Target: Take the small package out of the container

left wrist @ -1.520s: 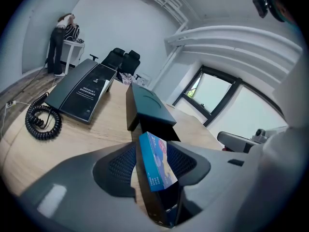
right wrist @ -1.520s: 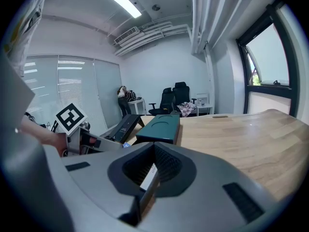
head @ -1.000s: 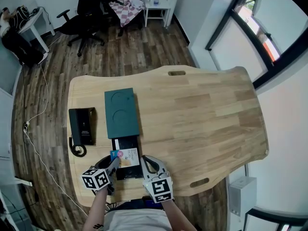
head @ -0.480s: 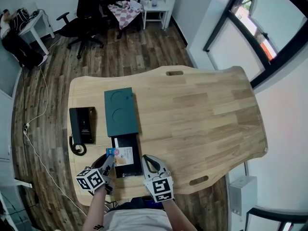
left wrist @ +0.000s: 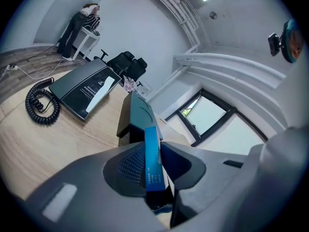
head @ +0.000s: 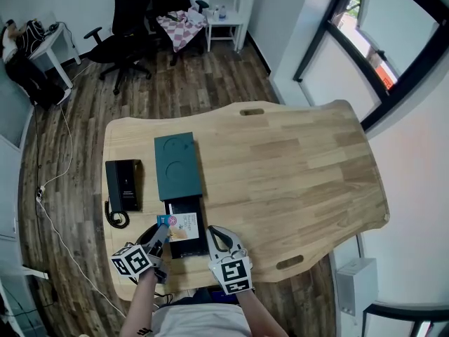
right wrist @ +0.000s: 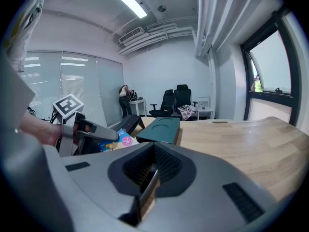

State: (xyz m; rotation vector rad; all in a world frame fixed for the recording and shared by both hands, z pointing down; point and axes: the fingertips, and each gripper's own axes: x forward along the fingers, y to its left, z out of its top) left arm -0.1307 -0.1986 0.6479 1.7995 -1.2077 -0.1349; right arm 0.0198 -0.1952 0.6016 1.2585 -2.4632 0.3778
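A black open container lies near the table's front edge, below its green lid. The small package, white and blue with a pink dot, rests in it, tipped up at its left side. My left gripper is at that left side, its jaws closing with the package's blue edge standing between the pads and touching them. From the right gripper view the package shows under the left gripper's finger. My right gripper is shut on the container's thin right wall.
A black desk phone with a coiled cord lies left of the lid. The light wooden table stretches to the right. Office chairs and a small white table stand on the floor beyond the far edge.
The left gripper's jaws have come together on the package's left edge, and the package has shifted slightly left and tipped up. The right gripper has stayed on the container.
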